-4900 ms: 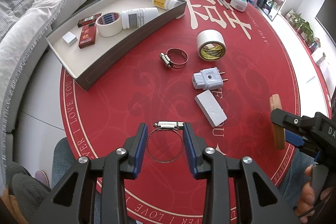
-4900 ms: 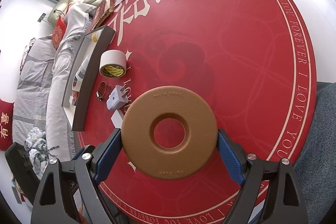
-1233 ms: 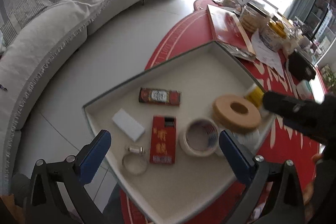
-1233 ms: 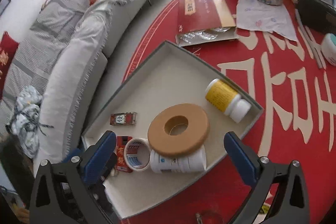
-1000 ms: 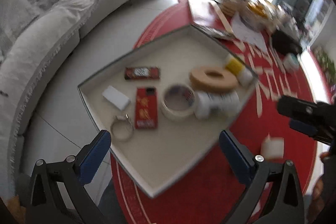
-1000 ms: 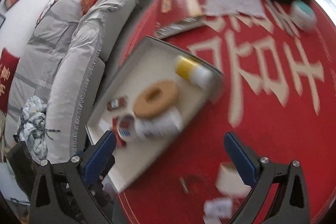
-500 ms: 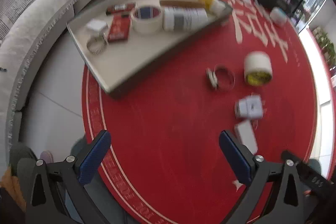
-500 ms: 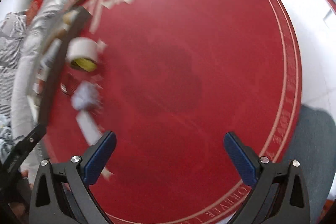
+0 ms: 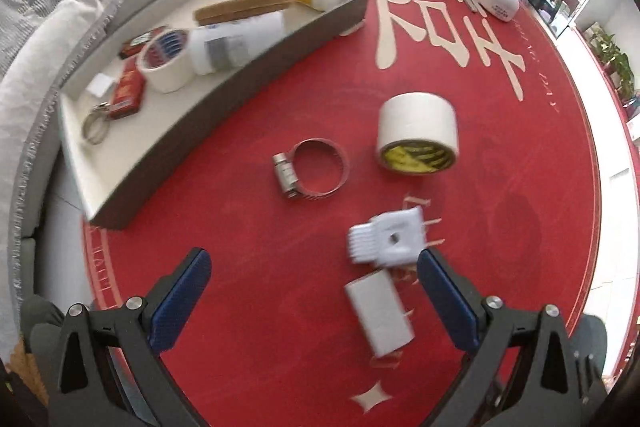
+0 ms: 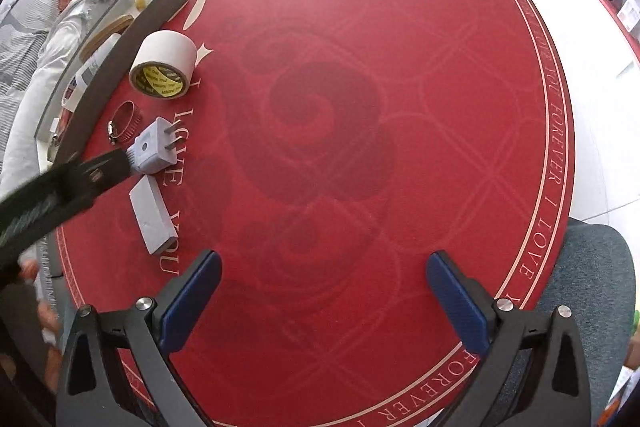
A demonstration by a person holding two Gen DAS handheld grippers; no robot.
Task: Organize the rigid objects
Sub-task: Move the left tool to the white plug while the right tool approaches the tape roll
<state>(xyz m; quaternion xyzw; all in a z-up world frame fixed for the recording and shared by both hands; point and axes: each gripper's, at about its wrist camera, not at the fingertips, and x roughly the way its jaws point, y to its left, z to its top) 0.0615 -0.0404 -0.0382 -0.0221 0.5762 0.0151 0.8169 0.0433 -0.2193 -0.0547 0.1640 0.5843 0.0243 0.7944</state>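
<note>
Both wrist cameras look steeply down at the red table (image 10: pixel 360 107) from close above its near edge. The left view faces the tray (image 9: pixel 224 95); the right view sits farther right of it. Both share the tape roll (image 9: pixel 418 133) (image 10: pixel 164 69) beside the tray.

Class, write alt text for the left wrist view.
The open left gripper hovers over a red table above a white plug and white block. Beyond lie a hose clamp, tape roll and filled tray.

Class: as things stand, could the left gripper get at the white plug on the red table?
Probably yes. The left gripper is open, the white plug lies just ahead near its right finger, and nothing covers it.
</note>
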